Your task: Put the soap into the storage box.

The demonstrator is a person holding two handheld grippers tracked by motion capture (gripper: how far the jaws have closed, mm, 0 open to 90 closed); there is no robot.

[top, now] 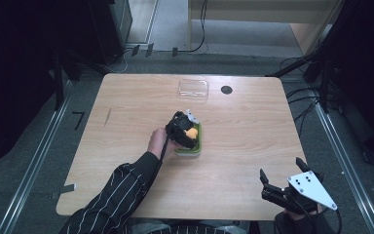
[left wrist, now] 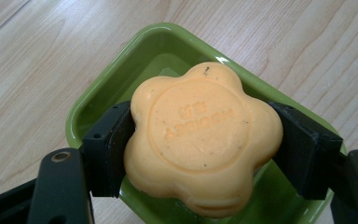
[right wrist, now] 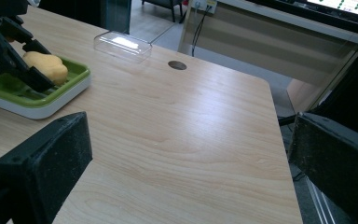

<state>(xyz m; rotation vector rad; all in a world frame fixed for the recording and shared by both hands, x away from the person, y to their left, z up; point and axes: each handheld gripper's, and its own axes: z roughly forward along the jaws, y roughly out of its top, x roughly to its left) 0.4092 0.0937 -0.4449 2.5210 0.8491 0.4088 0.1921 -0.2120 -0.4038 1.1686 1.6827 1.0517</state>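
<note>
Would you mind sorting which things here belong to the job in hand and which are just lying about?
In use:
- left gripper, shut on the orange soap
- green soap dish

Lying about:
- clear lid
- right gripper, open, holding nothing

overhead cam, two close gripper cams

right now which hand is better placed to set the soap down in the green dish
Left. Its tool is already shut on the soap above the dish; the right tool is open at the table's near corner.
</note>
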